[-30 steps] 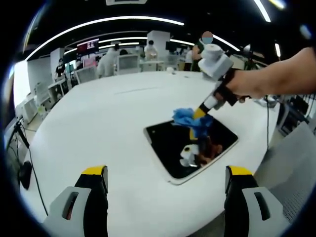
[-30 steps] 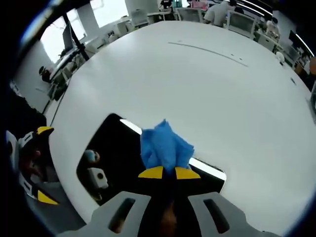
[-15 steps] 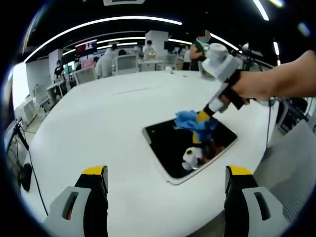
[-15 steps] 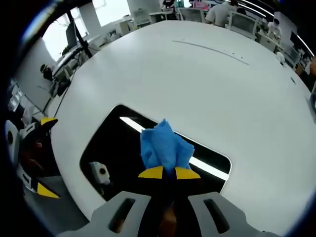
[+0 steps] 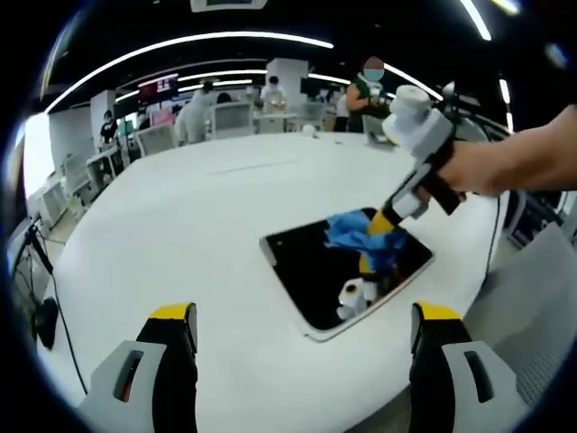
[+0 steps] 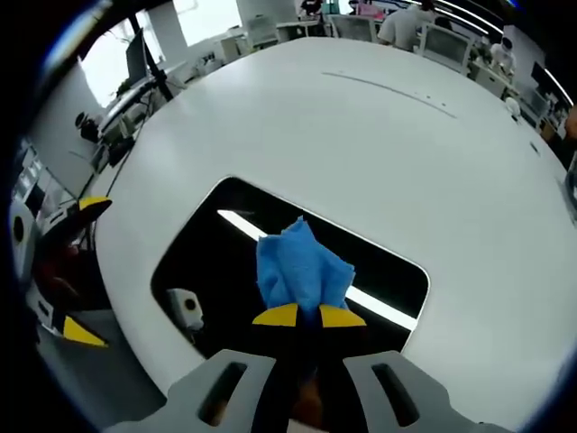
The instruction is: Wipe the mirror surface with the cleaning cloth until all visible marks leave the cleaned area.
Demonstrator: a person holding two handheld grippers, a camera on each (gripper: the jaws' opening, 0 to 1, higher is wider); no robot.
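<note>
Pinching the cleaning cloth, right tongs press it on the mirror.

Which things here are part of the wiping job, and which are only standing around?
Part of the job:
- mirror
- blue cleaning cloth
- right gripper, shut on the cloth

Only around:
- white table
- left gripper, open, holding nothing
- chairs and people behind the table

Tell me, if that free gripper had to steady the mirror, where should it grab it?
Probably the near edge of the mirror, coming in low from the left gripper side. It lies flat on the table, so just its thin rim offers a grip, and the cloth works the far part.
</note>
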